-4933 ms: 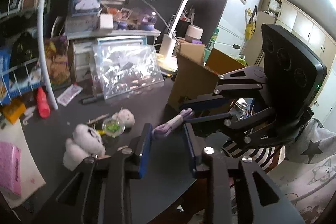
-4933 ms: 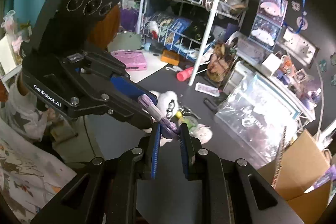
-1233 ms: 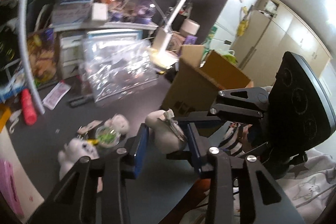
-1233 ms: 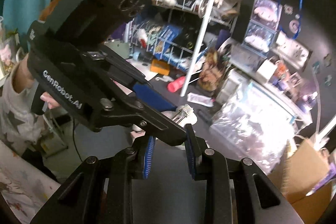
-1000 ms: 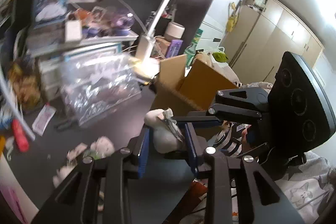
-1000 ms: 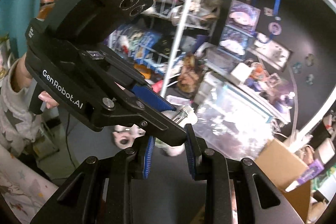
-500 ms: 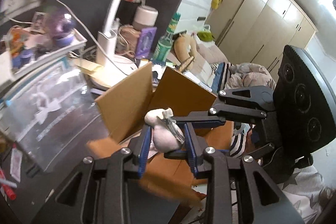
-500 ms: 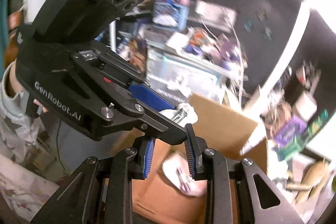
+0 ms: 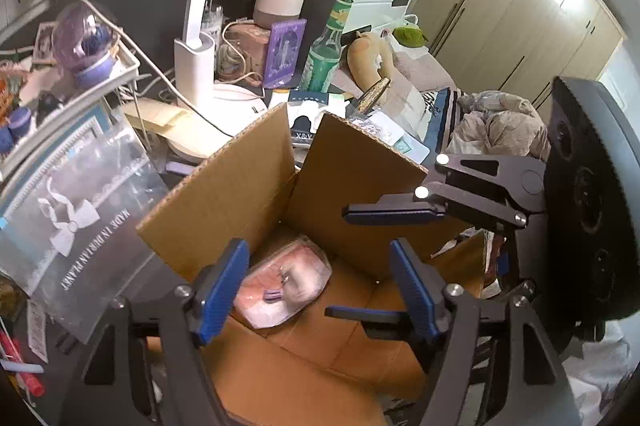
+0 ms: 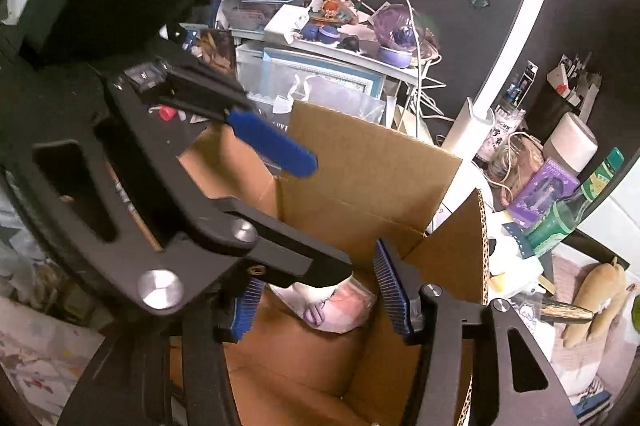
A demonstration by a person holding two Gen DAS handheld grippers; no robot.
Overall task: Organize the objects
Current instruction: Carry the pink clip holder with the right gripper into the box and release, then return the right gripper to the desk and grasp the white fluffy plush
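Scene: Two hand-held tools hang over an open cardboard box [image 9: 224, 194] on a crowded counter [image 9: 100, 314], with a white desk lamp [image 9: 194, 62] and a green bottle [image 9: 326, 56] beyond the box's far flaps.

Left tool [image 9: 318, 290]: jaws spread wide, holding nothing, poised above the box opening.

Right tool [image 10: 320, 300]: jaws likewise apart and empty, above the same opening on the box's other side; the two tools cross each other's views.

Task's thing: a pale pink bagged plush [image 9: 282, 284] lies on the box floor, toward the box's far corner, with a small purple tag on top; in the right wrist view it shows as a pink-white bundle [image 10: 340, 310] partly hidden behind the left tool's finger.

Key relation: the bundle sits below both tools, inside the box, closer to the left tool's left pad than to its right; its long axis appears to run diagonally across the box floor, though the fisheye makes this uncertain.

Stage, as judged: this item looks delivered; further loose items would lie on the counter, left of the box.
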